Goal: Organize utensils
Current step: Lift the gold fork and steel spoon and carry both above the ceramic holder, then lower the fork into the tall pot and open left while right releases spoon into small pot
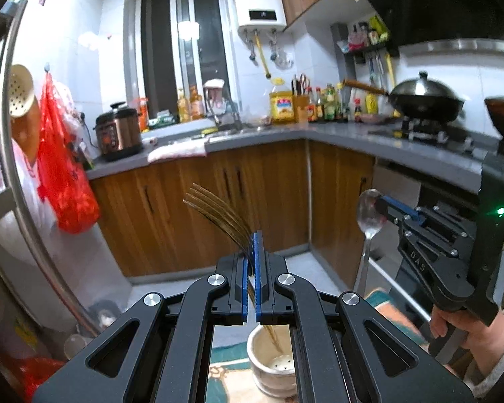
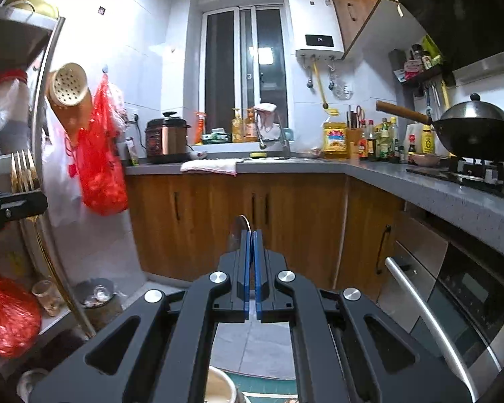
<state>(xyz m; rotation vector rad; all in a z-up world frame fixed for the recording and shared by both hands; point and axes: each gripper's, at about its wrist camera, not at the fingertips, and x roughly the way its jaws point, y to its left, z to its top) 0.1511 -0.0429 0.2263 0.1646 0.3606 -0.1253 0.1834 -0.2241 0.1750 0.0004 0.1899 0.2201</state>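
Presently, the left tool [image 1: 254, 252] is seen closed on a bundle of brown chopsticks [image 1: 218, 213], which are clamped between its blue pads and fan out upward and to the left above them. The lower ends of the chopsticks are seen passing down behind the pads toward a cream ceramic holder [image 1: 272, 362] with a perforated bottom, which stands below the tool on a patterned mat; whether the tips touch it cannot be told. The right tool [image 2: 253, 247] is seen closed on a metal spoon [image 1: 369, 215], gripped at the bowl, with the handle hanging downward. In the right wrist view only the rim of the spoon's bowl is seen edge-on above the pads. A hand [image 1: 467, 329] in a pale sleeve is observed on the right tool's grip. Both tools are held in the air, well apart from the grey worktop [image 1: 336, 134], where a lidded wok [image 1: 425, 99] and a pressure cooker [image 1: 117, 132] are noted.
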